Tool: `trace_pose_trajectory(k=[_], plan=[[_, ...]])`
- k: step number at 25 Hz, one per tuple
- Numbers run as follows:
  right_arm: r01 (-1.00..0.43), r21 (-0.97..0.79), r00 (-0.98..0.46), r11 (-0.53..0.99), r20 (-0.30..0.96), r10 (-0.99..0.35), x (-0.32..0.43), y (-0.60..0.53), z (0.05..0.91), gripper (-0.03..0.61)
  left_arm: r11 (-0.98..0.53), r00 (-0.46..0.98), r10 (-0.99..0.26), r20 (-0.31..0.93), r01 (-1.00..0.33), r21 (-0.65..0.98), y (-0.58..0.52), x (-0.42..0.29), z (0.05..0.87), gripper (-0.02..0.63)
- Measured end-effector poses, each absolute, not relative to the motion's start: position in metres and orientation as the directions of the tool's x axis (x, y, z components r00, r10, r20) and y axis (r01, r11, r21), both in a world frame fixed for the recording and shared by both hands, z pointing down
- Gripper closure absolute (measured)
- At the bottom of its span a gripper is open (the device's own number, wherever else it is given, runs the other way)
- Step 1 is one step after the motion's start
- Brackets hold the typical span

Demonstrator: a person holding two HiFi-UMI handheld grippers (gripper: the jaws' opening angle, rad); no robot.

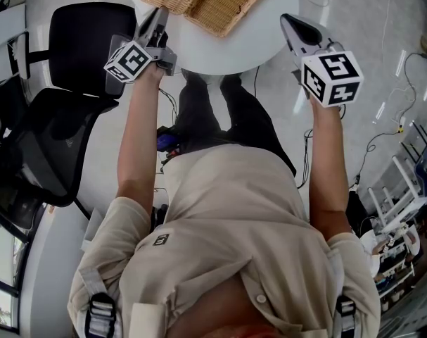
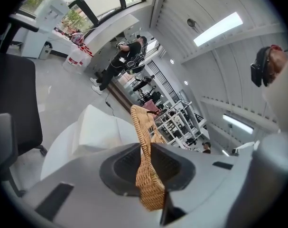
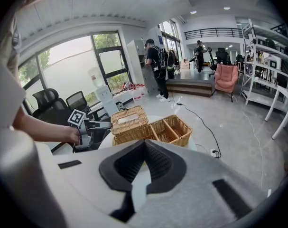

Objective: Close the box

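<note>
We have the left gripper with its fingers clamped on the rim of the wicker lid. The lid stands tilted up over the left part of the wicker box. The box sits on the round white desk, toward its near edge, with its right part open to view. The right gripper hovers at the near right of the desk, apart from the box. Its fingers are drawn together with nothing between them.

The hazards, as we judge them:
- **Slipping grip:** The fingers pinch only a thin strip of weave at the rim. If the lid twists as it swings down, it may slip free and drop onto the box crooked.
- **Sliding box:** The box looks light and nothing braces it. A sideways pull from the left gripper could slide it across the smooth desk toward the near edge.
- **Caught edge:** If the lid comes down askew, its edge may catch on the box wall or on a divider and leave the box half shut.
- **Damaged weave:** A hard squeeze or a sharp bend could crack it.

Our count:
- one box, with at least two compartments showing
- one lid
- one desk
- two grippers
- two black chairs on the left, one padded and one mesh-backed
</note>
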State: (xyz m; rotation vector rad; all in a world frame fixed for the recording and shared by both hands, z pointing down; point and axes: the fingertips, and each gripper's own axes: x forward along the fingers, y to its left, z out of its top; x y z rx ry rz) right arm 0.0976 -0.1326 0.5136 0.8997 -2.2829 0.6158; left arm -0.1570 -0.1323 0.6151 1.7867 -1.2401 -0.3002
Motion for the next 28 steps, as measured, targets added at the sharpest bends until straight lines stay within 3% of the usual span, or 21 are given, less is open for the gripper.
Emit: trace_pose_trajectory(k=[14,28], plan=[[-0.723,-0.196,-0.592,0.662,0.668,-0.450,0.100,-0.132,0.504,0.586,-0.225,0.484,-0.804,0.345,-0.785,0.577,-0.128,-0.149,0.586,0.554],[-0.727,-0.191,-0.592,0.660,0.661,-0.460,0.104,-0.125,0.493,0.586,-0.366,0.544,-0.736,0.403,-0.820,0.439,-0.112,-0.122,0.569,0.554]])
